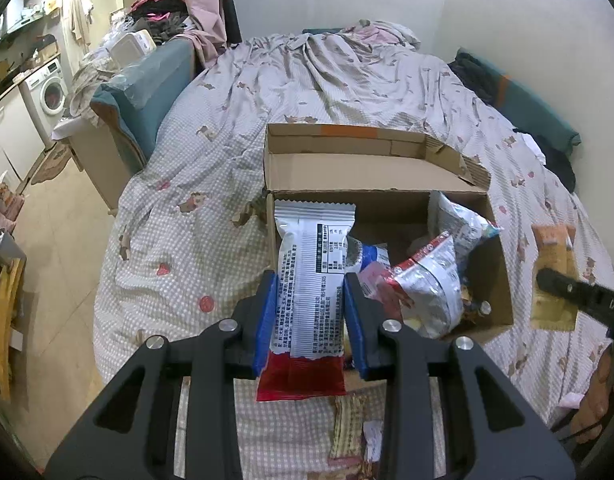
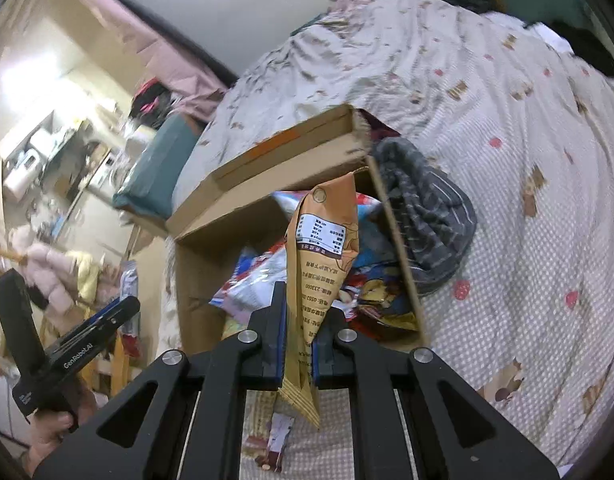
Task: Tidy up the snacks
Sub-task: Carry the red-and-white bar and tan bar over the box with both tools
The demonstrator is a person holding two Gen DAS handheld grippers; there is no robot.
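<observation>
My left gripper (image 1: 309, 284) is shut on a white and red snack packet (image 1: 309, 280), held upright over the near left corner of an open cardboard box (image 1: 367, 172) on the bed. The box holds several snack bags (image 1: 427, 276). My right gripper (image 2: 301, 296) is shut on an orange-tan snack packet (image 2: 327, 248), held above the box's near edge (image 2: 191, 280); that packet also shows in the left wrist view (image 1: 553, 272) at the right. Loose packets lie on the bedspread below both grippers (image 1: 347, 424) (image 2: 277, 436).
A checked bedspread (image 1: 195, 248) covers the bed. A grey striped garment (image 2: 423, 208) lies against the box's right wall. A teal cushion (image 1: 147, 100) and cluttered furniture stand left of the bed, with a washing machine (image 1: 51, 92) beyond. Dark clothes (image 1: 475, 76) lie at the far right.
</observation>
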